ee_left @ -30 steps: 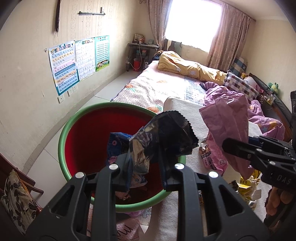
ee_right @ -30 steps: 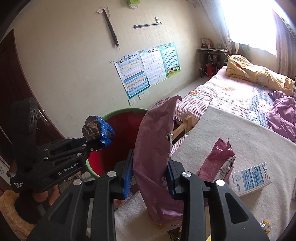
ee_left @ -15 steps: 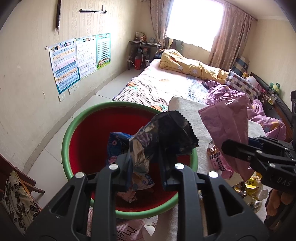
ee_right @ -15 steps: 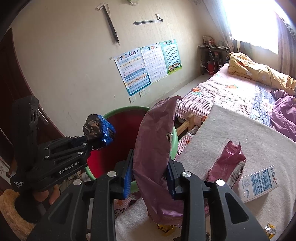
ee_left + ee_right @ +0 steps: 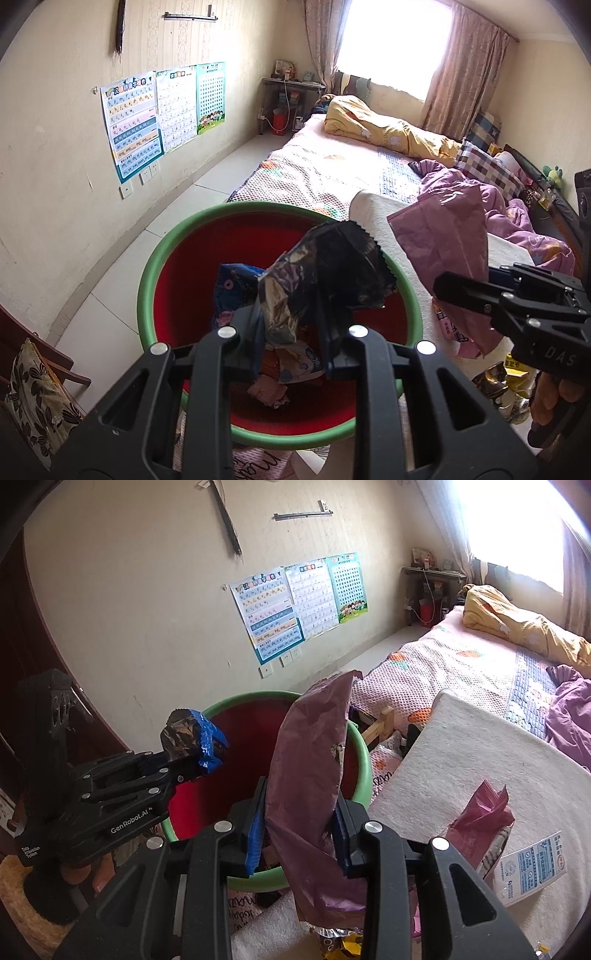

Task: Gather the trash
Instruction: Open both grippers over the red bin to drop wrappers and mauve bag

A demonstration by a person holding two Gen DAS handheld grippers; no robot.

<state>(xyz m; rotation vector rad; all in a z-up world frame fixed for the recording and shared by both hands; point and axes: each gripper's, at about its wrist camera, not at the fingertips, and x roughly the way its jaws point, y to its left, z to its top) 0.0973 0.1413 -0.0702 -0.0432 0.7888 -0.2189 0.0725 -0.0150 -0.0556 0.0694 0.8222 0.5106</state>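
Observation:
My left gripper (image 5: 291, 339) is shut on a crumpled dark foil wrapper (image 5: 325, 277), held over the red basin with the green rim (image 5: 147, 273). Several wrappers lie at the basin's bottom, a blue one (image 5: 236, 288) among them. My right gripper (image 5: 299, 830) is shut on a tall pink-purple snack bag (image 5: 310, 775), at the basin's near right edge (image 5: 364, 760). In the right wrist view the left gripper (image 5: 192, 757) shows at the left with the dark wrapper (image 5: 188, 734). In the left wrist view the right gripper (image 5: 465, 291) holds the pink bag (image 5: 443, 236).
A white mat (image 5: 461, 760) lies right of the basin with a pink wrapper (image 5: 484, 816), a printed leaflet (image 5: 532, 864) and more trash (image 5: 513, 373). A bed (image 5: 332, 166) with blankets runs behind. Posters (image 5: 295, 598) hang on the wall; a chair (image 5: 33, 373) stands at the left.
Both grippers have moved further over toward the basin with their wrappers still gripped; the basin looms larger and more central in both views.

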